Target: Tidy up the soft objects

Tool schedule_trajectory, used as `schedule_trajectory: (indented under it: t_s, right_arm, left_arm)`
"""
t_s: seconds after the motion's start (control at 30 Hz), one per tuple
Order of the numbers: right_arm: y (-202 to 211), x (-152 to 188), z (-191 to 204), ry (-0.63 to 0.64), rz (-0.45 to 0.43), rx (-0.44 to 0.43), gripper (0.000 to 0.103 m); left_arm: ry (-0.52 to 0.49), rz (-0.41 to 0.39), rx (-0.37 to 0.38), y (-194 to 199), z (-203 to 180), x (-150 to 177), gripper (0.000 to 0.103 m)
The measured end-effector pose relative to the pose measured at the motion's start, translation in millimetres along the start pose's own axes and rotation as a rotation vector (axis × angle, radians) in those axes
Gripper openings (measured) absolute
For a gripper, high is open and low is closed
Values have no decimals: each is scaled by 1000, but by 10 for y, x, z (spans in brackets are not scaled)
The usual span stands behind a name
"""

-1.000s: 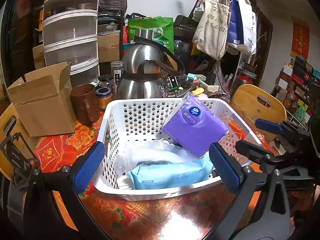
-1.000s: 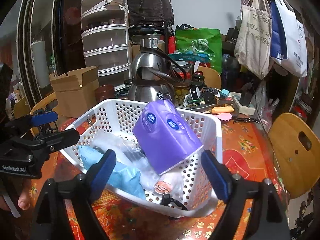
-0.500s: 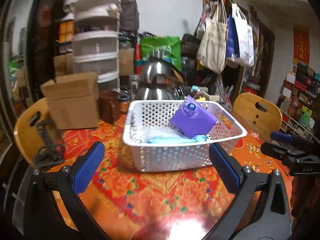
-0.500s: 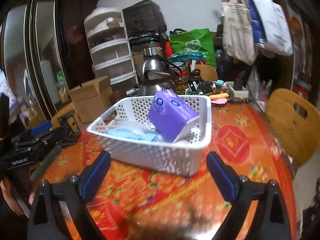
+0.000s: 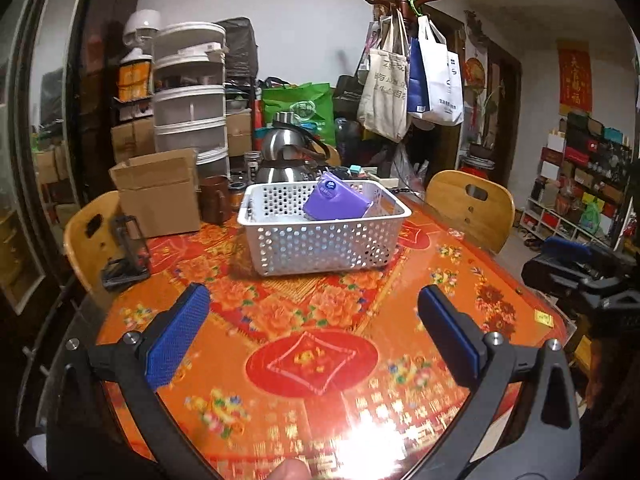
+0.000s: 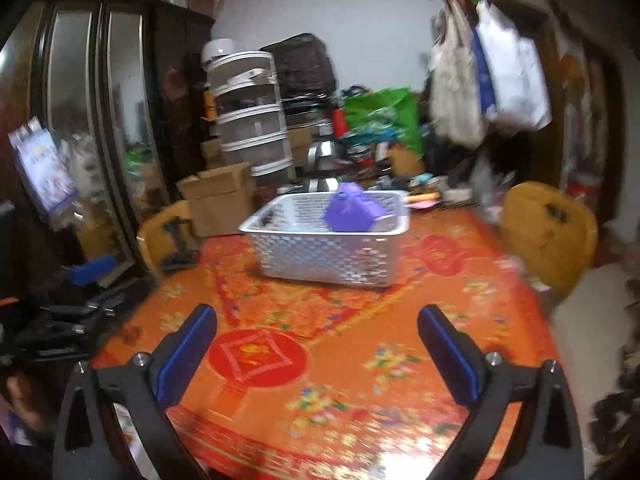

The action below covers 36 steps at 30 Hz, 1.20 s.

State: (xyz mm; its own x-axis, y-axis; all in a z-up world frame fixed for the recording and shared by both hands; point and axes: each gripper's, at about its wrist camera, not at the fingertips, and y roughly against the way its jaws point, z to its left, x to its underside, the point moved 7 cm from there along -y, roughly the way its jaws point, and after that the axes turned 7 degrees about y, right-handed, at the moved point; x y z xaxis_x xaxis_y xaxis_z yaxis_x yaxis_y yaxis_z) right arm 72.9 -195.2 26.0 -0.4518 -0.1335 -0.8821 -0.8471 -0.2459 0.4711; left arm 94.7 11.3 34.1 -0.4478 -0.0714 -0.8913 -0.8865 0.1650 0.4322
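A white perforated basket [image 5: 320, 244] [image 6: 332, 256] stands on the far half of the red-and-orange flowered table [image 5: 312, 360]. A purple tissue pack [image 5: 334, 202] [image 6: 354, 210] leans inside it, sticking up over the rim; the other soft packs are hidden behind the basket wall. My left gripper [image 5: 312, 320] hangs over the near table, well short of the basket, jaws wide apart and empty. My right gripper [image 6: 316, 340] is likewise back from the basket, its jaws still opening, nothing between them. Each gripper shows at the edge of the other's view.
A cardboard box [image 5: 160, 196], a brown mug [image 5: 214, 200] and a steel kettle [image 5: 288, 156] stand behind the basket on the left. Wooden chairs [image 5: 472, 208] [image 5: 90, 240] flank the table. A drawer tower [image 5: 190, 96] and a rack of hanging bags [image 5: 412, 80] crowd the back.
Both grippers have pulled back from the basket toward the near table edge; the basket now looks small and far. The right jaws have spread slightly wider. The purple pack stays in the basket.
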Motion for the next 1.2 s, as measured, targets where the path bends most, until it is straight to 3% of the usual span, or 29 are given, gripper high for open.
schedule_trajectory:
  t_s: [0.13,0.37,1.2]
  right_arm:
    - [147,64,85,32,23,37,100]
    - [161,94,128,52,44,75,101]
    - [-50,190,106,25,96,36,101]
  left_arm:
    - [-23,8,1,343,-169,135,103]
    - [-10,35,-1,524,-289,138,103]
    - [22,96,-25,100,-114,114,103]
